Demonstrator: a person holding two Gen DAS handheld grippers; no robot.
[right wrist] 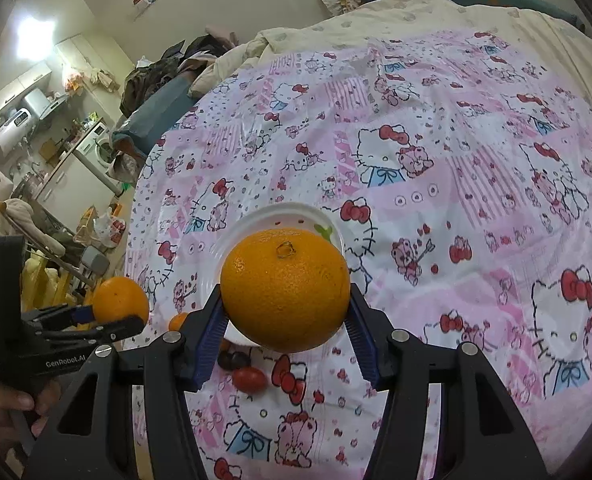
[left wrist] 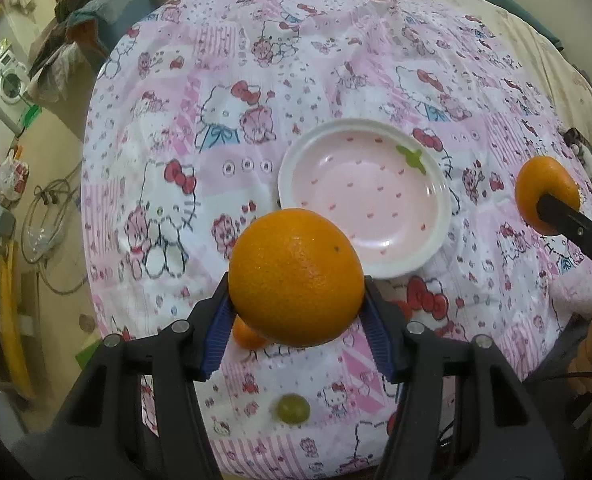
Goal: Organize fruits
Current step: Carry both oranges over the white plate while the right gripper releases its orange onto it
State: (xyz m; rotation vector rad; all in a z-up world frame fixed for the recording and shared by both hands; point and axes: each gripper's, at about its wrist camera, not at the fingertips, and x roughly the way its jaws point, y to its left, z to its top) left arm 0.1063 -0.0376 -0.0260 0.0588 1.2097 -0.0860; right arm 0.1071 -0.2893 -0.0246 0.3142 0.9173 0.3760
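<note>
Left gripper (left wrist: 296, 300) is clamped on an orange (left wrist: 296, 276), held above the bedspread's (left wrist: 336, 80) near edge. A pink plate (left wrist: 366, 204) sits mid-bedspread. Right gripper (right wrist: 285, 308) grips a second orange (right wrist: 285, 288). A small green fruit (left wrist: 293, 409), possibly a grape, lies by the near edge.

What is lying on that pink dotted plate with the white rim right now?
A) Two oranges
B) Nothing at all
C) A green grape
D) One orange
B: the pink dotted plate with the white rim shows a bare inside in the left wrist view, while each round orange is clamped in a gripper above the cloth.
</note>
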